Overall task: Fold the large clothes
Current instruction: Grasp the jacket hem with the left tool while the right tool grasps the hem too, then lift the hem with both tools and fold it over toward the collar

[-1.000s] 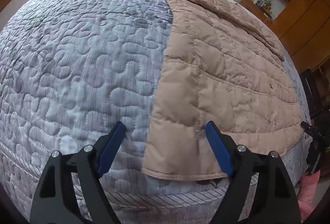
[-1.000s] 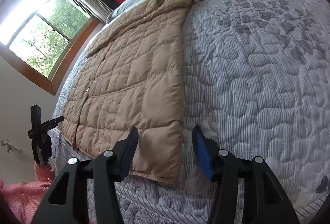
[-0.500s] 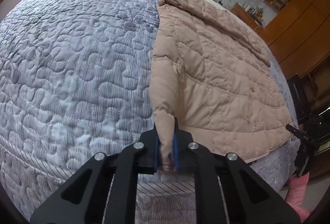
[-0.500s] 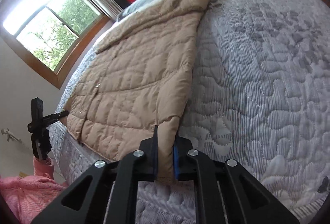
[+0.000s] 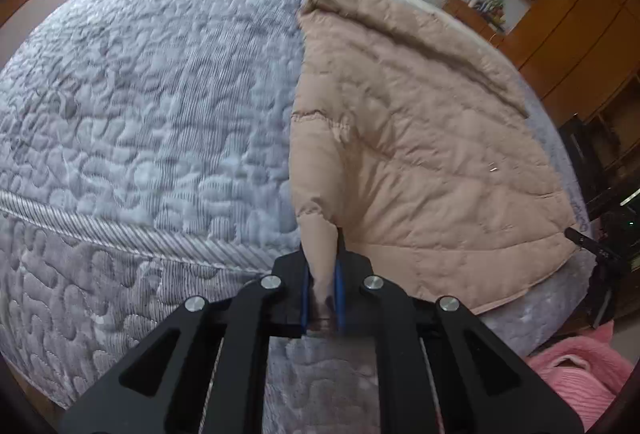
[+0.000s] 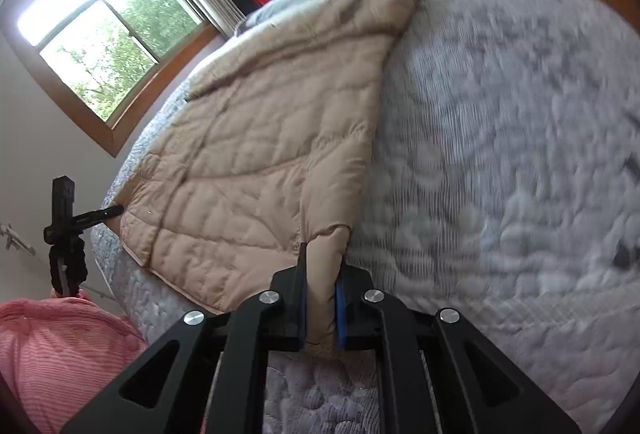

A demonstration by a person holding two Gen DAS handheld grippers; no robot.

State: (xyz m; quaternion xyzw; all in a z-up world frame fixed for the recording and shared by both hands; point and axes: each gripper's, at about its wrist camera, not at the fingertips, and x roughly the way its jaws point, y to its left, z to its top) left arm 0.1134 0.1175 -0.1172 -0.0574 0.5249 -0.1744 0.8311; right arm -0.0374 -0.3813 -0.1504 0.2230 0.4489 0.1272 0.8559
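Note:
A tan quilted coat (image 5: pixel 420 138) lies spread on a grey quilted bed (image 5: pixel 152 106). In the left wrist view my left gripper (image 5: pixel 322 290) is shut on the coat's near hem corner, which is pinched between the blue pads and lifted off the bed edge. In the right wrist view the same coat (image 6: pixel 256 162) stretches away to the left, and my right gripper (image 6: pixel 321 306) is shut on its other near hem corner. Both pinched corners stand up in folds. The coat's far end reaches the pillow end of the bed (image 6: pixel 500 138).
A pink knitted cloth (image 6: pixel 52 350) lies below the bed's side, seen again as the pink cloth (image 5: pixel 576 374) in the left wrist view. A black stand (image 6: pixel 64 234) rises by the bed. A window (image 6: pixel 108 42) and wooden cabinets (image 5: pixel 568 18) line the walls.
Both grippers, open around the coat's hem a second ago, have shut on its corners. They have since drawn back toward the bed edge, lifting the corners.

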